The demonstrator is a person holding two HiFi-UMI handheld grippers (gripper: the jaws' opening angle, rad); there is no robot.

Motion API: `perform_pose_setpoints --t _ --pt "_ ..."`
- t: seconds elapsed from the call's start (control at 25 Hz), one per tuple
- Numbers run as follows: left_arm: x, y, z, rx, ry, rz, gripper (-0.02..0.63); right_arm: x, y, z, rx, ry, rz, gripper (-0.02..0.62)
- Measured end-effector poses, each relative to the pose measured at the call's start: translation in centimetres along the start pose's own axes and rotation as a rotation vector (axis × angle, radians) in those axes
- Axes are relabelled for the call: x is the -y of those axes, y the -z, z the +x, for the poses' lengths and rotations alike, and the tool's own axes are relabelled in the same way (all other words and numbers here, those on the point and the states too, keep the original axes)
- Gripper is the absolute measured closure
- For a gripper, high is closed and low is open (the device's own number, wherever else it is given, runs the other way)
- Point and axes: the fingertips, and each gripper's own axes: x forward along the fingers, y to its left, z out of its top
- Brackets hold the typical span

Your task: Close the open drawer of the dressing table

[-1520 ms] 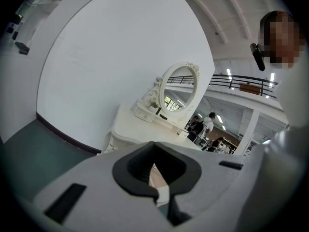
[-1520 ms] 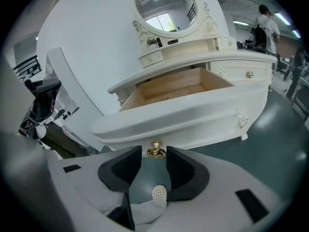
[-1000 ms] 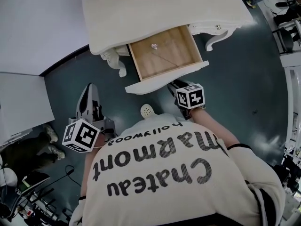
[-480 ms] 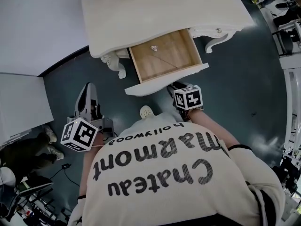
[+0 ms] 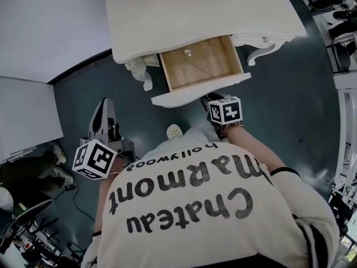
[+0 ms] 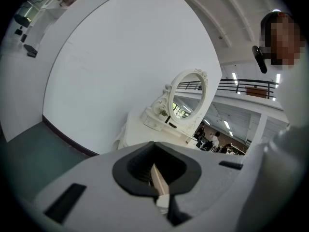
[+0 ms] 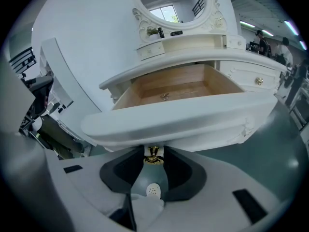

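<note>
- My right gripper [image 7: 153, 164] has its jaws partly apart, one on either side of the gold knob [image 7: 153, 154] under the front of the drawer [image 7: 193, 117]. The pads seem to press on the knob, though the fit is hard to see.
- The drawer stands pulled out from the dressing table [image 5: 184, 15], its wooden inside showing.
- My left gripper [image 6: 158, 182] hangs well off to the side, jaws together, nothing between them.
</note>
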Motion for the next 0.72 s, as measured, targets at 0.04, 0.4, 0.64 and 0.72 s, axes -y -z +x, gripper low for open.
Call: perform_pose_setpoints --t 0.04,0.4,0.64,0.72 --pt "-0.1 -0.1 -0.1 0.005 -0.002 0.0 0.598 0.0 0.0 0.1 0.0 0.0 0.0 0.449" --pt "-0.7 -0.2 -0.6 0.015 -0.025 -0.01 0.598 0.1 -0.5 0.5 -0.01 -0.012 0.007 0.451" --pt "-0.8 0.0 -0.3 0.016 -0.032 -0.025 0.598 0.2 -1.2 1.0 -0.021 -0.015 -0.013 0.451" --pt "-0.9 0.1 -0.2 0.018 -0.04 -0.034 0.598 0.2 -1.2 1.2 -0.034 -0.017 -0.019 0.451"
